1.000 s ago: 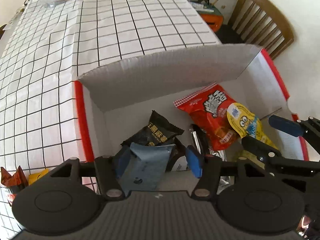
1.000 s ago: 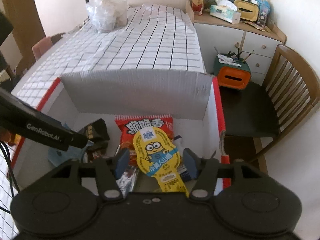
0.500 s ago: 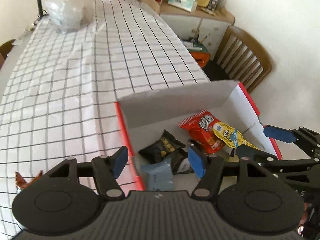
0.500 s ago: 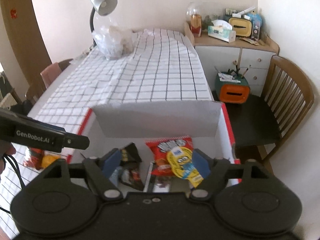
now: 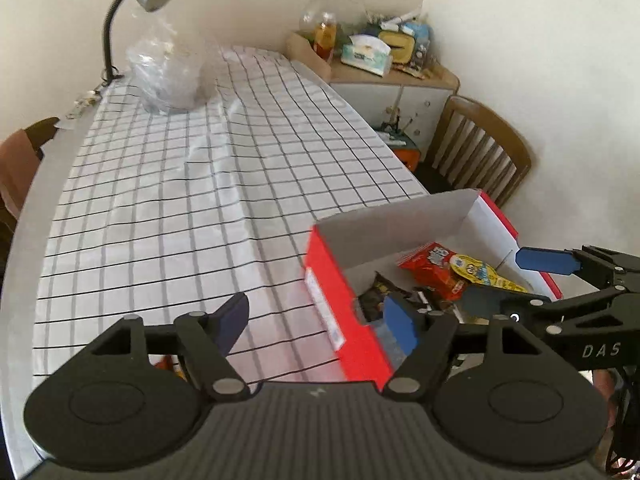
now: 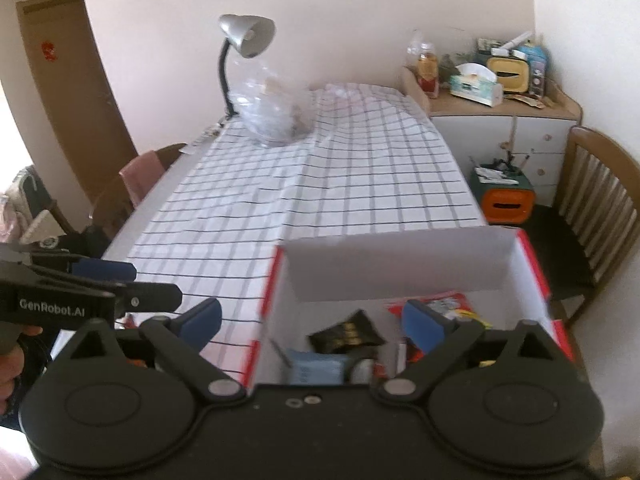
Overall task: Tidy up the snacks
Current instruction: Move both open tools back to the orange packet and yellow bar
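Left wrist view: left gripper [image 5: 318,322] hangs over the checked cloth [image 5: 208,200] beside the red box [image 5: 344,316], jaws just been opening, nothing between them. Right gripper [image 6: 312,318] gapes too, having just spread wide, empty above the box. Inside sit the snacks: red packet [image 5: 430,270], yellow packet [image 5: 478,274], black packet [image 6: 346,334], blue packet [image 6: 316,366]. More wrappers [image 5: 170,366] lie outside, on the cloth.

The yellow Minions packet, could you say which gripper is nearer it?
Right. The right gripper, jaws just opened wider and empty, hangs beside the yellow Minions packet; the left gripper, likewise, is over the left wall of the red box.
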Demonstrator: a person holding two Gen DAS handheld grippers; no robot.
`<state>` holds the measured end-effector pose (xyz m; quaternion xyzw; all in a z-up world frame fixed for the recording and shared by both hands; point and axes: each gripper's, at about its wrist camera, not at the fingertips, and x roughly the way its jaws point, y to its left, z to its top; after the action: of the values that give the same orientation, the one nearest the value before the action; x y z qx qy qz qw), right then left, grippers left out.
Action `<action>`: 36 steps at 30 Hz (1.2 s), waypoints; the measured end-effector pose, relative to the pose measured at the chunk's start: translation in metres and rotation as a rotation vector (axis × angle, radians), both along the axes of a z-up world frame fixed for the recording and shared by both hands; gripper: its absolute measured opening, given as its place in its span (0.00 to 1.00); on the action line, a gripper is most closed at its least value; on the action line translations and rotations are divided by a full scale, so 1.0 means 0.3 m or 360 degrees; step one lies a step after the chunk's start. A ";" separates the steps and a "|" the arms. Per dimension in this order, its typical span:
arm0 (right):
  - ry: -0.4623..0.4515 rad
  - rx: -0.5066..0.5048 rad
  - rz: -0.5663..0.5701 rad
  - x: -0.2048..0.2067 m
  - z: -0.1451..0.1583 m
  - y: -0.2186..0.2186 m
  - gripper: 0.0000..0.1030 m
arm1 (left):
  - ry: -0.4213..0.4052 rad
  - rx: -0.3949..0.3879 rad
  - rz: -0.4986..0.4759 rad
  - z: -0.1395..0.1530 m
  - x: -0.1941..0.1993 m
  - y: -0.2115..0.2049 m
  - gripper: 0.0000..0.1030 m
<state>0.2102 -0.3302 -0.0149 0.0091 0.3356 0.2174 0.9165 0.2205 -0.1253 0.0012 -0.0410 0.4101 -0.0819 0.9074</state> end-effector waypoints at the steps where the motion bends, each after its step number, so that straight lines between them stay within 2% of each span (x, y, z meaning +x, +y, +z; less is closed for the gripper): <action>1: -0.0005 0.0010 0.0010 -0.005 0.002 0.018 0.99 | -0.0013 -0.0004 0.0001 0.002 -0.012 0.024 0.73; 5: 0.0009 0.0036 0.0073 -0.026 0.000 0.105 1.00 | -0.0050 -0.0024 0.0028 0.002 -0.063 0.134 0.80; 8: 0.0024 0.0025 0.0123 -0.038 -0.019 0.176 1.00 | -0.0050 -0.0026 0.0065 -0.018 -0.091 0.220 0.80; 15: 0.0071 -0.0076 0.0208 -0.053 -0.081 0.349 1.00 | 0.0072 0.0017 0.0207 -0.126 -0.124 0.445 0.80; 20: 0.0099 -0.0109 0.0265 -0.036 -0.124 0.459 1.00 | 0.0111 0.0012 0.0228 -0.183 -0.142 0.537 0.80; 25: 0.0101 -0.0313 0.0507 -0.019 -0.198 0.621 0.99 | 0.0136 -0.0038 0.0227 -0.227 -0.201 0.582 0.80; 36: 0.0156 -0.0599 0.0941 0.016 -0.366 0.917 0.96 | 0.0236 -0.0146 0.0523 -0.324 -0.313 0.772 0.80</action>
<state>0.2149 -0.0550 -0.1246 -0.2472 0.4014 0.4071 0.7823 0.1268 0.1064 -0.0960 -0.1547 0.4594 0.0519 0.8731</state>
